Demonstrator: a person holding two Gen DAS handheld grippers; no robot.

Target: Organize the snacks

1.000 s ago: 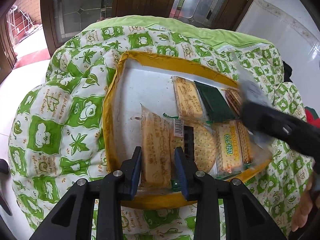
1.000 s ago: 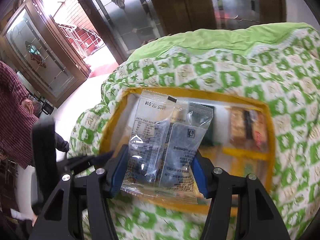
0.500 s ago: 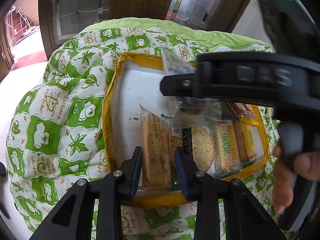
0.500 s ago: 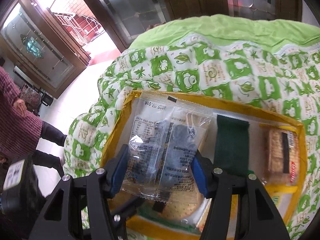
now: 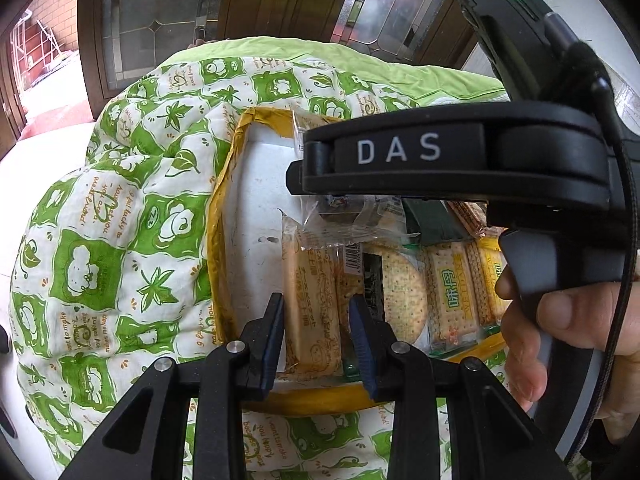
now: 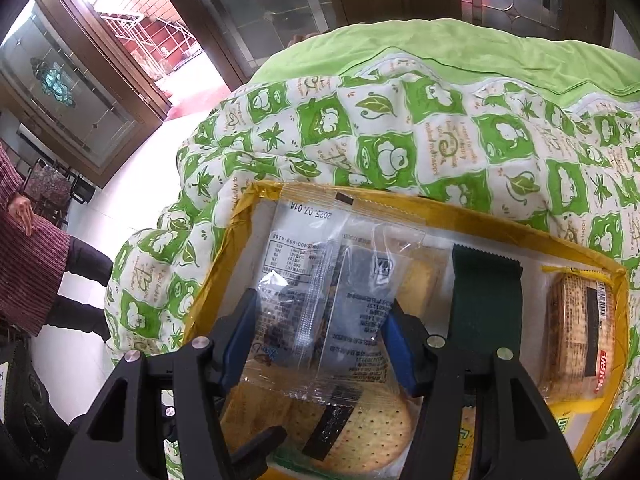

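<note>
A shallow yellow-rimmed tray with a white floor [image 5: 256, 216] sits on the green-and-white leaf-print quilt [image 5: 120, 240]. At the tray's near rim the left hand-held gripper [image 5: 318, 340] pinches a long yellow-wrapped biscuit pack [image 5: 310, 300]; beside that lie a round cracker pack [image 5: 402, 292] and a rectangular cracker pack with green lettering [image 5: 452, 296]. Over the tray the right hand-held gripper [image 6: 320, 340] clamps a clear plastic snack packet with printed text [image 6: 316, 280]; a dark green packet [image 6: 484, 300] and a brown biscuit pack [image 6: 580, 328] lie at the tray's far side
</note>
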